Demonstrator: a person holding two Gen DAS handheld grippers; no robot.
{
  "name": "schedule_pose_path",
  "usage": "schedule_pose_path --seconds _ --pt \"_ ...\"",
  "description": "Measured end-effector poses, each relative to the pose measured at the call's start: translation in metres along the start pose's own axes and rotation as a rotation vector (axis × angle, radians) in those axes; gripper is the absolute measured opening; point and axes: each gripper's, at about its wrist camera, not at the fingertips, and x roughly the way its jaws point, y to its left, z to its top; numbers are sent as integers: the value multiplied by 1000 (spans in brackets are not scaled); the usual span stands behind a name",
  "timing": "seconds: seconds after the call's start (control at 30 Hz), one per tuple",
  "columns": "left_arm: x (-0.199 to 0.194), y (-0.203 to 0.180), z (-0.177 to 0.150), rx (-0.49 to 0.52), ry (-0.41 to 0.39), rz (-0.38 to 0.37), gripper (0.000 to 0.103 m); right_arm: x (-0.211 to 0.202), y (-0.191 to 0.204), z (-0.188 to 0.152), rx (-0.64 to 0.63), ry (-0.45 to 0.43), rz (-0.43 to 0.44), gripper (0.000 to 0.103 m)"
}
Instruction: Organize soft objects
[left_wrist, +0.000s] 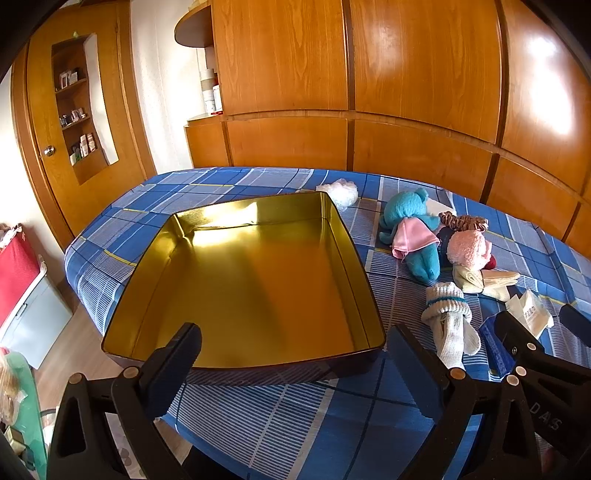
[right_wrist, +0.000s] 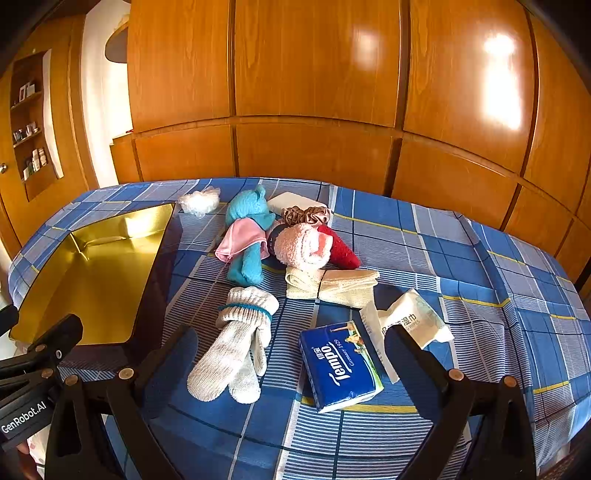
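Observation:
An empty gold tin box (left_wrist: 251, 280) lies on the blue plaid table, also in the right wrist view (right_wrist: 92, 273). My left gripper (left_wrist: 295, 354) is open at its near rim. My right gripper (right_wrist: 291, 354) is open above a blue Tempo tissue pack (right_wrist: 340, 365) and white knit gloves (right_wrist: 236, 343). Beyond lie a cream folded cloth (right_wrist: 332, 282), a pink rolled sock (right_wrist: 303, 245), a teal plush toy (right_wrist: 247, 229) with a pink cloth, a brown scrunchie (right_wrist: 306, 215), a wet-wipes packet (right_wrist: 410, 321) and a white plastic puff (right_wrist: 199, 201). The gloves (left_wrist: 448, 325) and plush (left_wrist: 410, 229) show in the left view.
A wooden wardrobe wall (right_wrist: 314, 92) stands behind the table. A door with a shelf niche (left_wrist: 74, 122) is at the left. A red and white bin (left_wrist: 18, 291) stands on the floor left of the table. The table's left edge (left_wrist: 79, 280) drops off.

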Motion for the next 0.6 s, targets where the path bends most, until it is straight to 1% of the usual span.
schedule_pose_path --seconds 0.6 --pt "2 -3 -1 9 6 7 101 2 -1 1 6 0 7 103"
